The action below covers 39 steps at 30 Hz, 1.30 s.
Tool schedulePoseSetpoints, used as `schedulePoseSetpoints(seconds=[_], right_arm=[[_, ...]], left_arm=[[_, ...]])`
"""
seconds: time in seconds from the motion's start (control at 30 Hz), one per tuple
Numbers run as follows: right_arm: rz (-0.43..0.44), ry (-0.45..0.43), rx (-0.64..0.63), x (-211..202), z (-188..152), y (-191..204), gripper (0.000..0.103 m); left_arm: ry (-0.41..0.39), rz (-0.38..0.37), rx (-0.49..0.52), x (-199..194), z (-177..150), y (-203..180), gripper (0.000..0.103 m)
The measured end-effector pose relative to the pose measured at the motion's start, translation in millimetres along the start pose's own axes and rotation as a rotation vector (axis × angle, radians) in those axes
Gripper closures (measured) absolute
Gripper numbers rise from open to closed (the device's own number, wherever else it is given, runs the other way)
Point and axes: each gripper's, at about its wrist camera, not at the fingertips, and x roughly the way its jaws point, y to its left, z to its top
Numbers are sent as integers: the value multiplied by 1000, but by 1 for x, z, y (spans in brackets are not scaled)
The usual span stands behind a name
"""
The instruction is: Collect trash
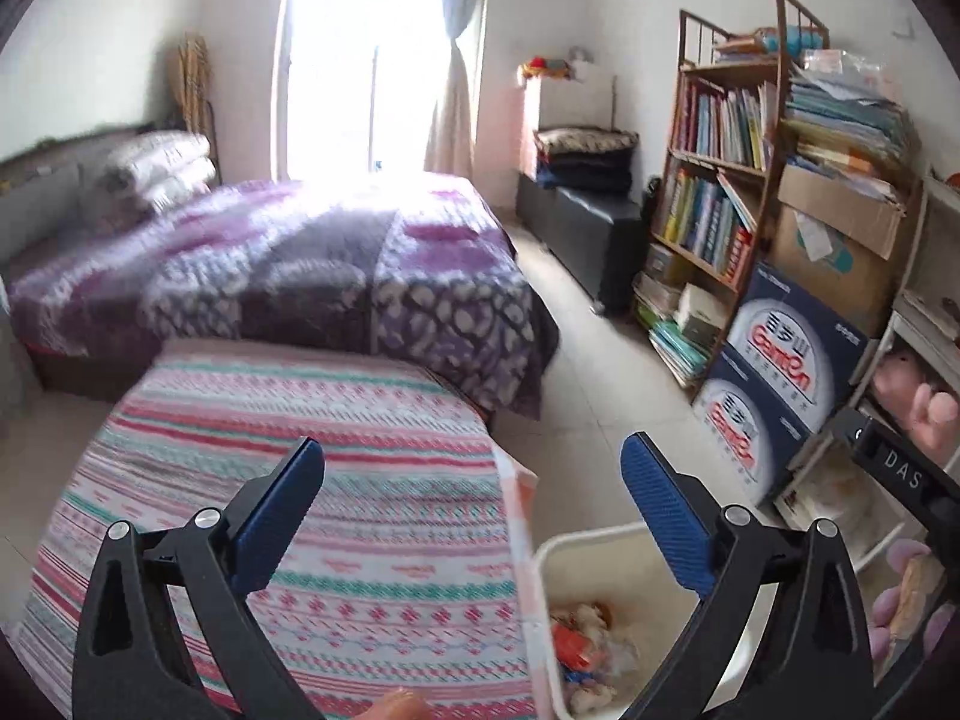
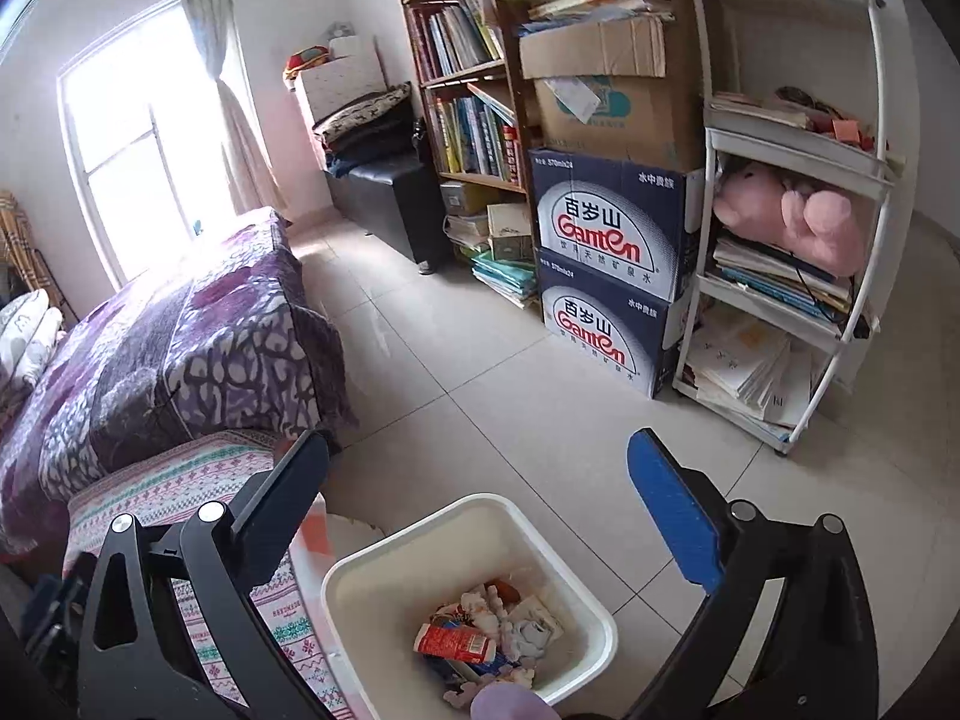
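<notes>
Right wrist: both tongs [image 2: 480,498] wide, empty — crumpled wrappers [image 2: 480,636] fill squarish white plastic bin [image 2: 576,576].

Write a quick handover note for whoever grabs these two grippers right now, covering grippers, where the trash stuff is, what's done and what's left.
Left gripper: open, nothing between the jaws, over the striped cloth.
Right gripper: open, empty, above the white bin.
The bin stands on the tiled floor beside the striped cloth. Inside: a red wrapper and crumpled paper scraps.
Done: some trash is already in the bin.
Left: no loose trash shows on the cloth or the floor in these views, so look around the rest of the room before stopping.
</notes>
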Motion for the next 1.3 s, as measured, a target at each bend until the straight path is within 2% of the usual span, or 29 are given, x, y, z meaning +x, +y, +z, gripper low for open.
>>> schedulePoseSetpoints(seconds=[0.07,0.1,0.2,0.33,0.4,0.47,0.6,0.77,0.93,1.1,1.3], right_arm=[[19,-25,-31,-12,-2,14,7],[22,-42,-45,-19,-3,21,7],[31,-89,-112,-39,-10,49,7],[41,-130,-233,-60,-37,82,7],[49,-117,-251,-61,-48,89,7],[60,-96,-241,-61,-55,94,7],[98,-42,-227,-53,-62,105,7],[130,-51,-235,-53,-76,119,7],[139,-68,-245,-51,-85,128,7],[147,-62,-255,-50,-86,132,7],[150,-89,-291,-55,-90,137,7]], left_arm=[[-99,116,48,-21,3,8,7],[-117,155,67,-28,5,14,7],[-57,217,98,-36,6,35,7],[18,231,2,-37,-9,75,7],[49,238,-52,-34,-21,93,7],[90,236,-59,-27,-27,102,7],[67,270,-31,-29,-36,109,7],[78,274,-34,-25,-40,117,7],[51,306,-13,-24,-39,115,7],[39,319,-36,-29,-39,121,7],[30,302,-54,-32,-36,123,7]])
